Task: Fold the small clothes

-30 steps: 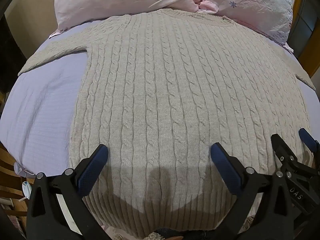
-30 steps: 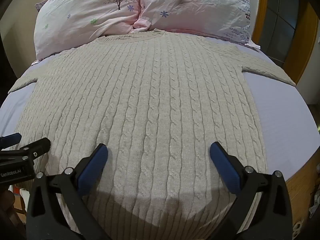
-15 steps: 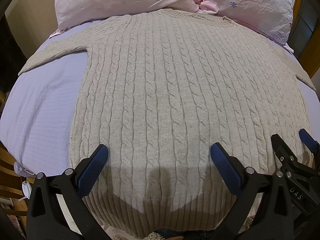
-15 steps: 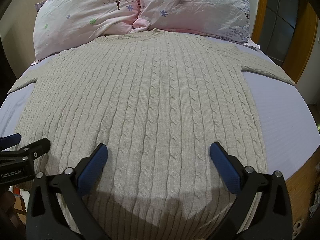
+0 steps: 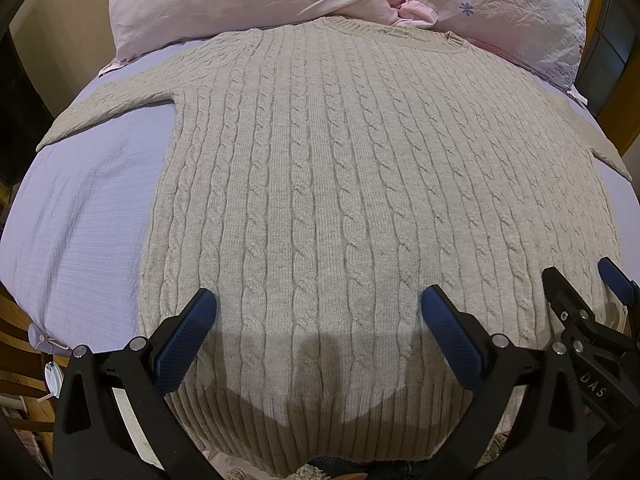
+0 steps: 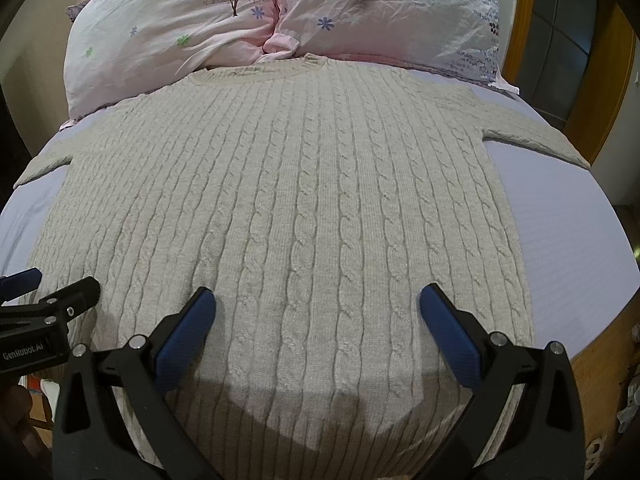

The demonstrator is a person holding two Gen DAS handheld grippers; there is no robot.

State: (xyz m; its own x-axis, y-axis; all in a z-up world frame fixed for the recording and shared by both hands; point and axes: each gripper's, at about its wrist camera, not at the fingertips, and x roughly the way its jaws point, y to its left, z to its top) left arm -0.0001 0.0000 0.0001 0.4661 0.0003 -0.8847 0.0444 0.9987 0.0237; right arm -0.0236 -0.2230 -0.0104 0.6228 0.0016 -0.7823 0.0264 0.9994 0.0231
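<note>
Through my left wrist camera, my left tongs [image 5: 318,310] are gaping wide over the hem of the beige cable-knit sweater [image 5: 360,184], which is lying flat on the lavender bed sheet [image 5: 88,216] ahead; its left sleeve is showing. Through my right wrist camera, my right tongs [image 6: 317,311] are likewise spreading wide, empty; beyond, crinkled pink pillows [image 6: 280,12] are showing a tree print.

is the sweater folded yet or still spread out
Spread flat: the sweater lies face up on the bed, both sleeves out to the sides, hem unfolded.
</note>
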